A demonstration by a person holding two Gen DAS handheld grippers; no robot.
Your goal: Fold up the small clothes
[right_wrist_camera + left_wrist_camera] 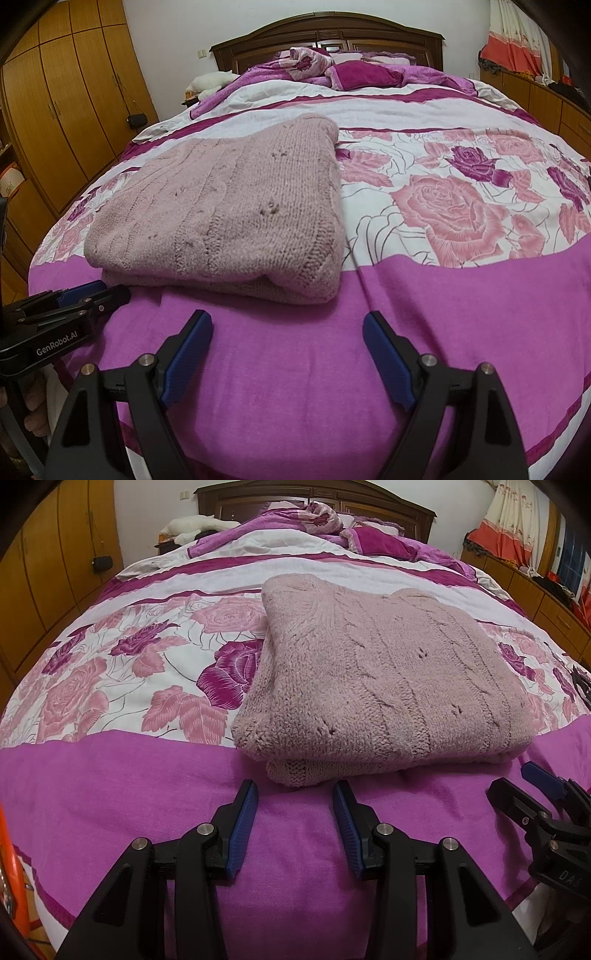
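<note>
**Folded sweater on the bed, both grippers empty**

While both grippers hover over the magenta band at the foot of the bed [110,775], the pink knit sweater [376,679] lies folded in a thick rectangle on the floral bedspread, its near edge just ahead of them. Fingers of the left gripper [295,794] stand apart with nothing between them, pointing at the sweater's near left corner. Those of the right gripper [288,325] are spread wider, also empty, beside the sweater's near right corner. Crumpled bedding [332,70] is heaped by the wooden headboard [325,33]. Wardrobes [62,103] line the left wall.
</note>
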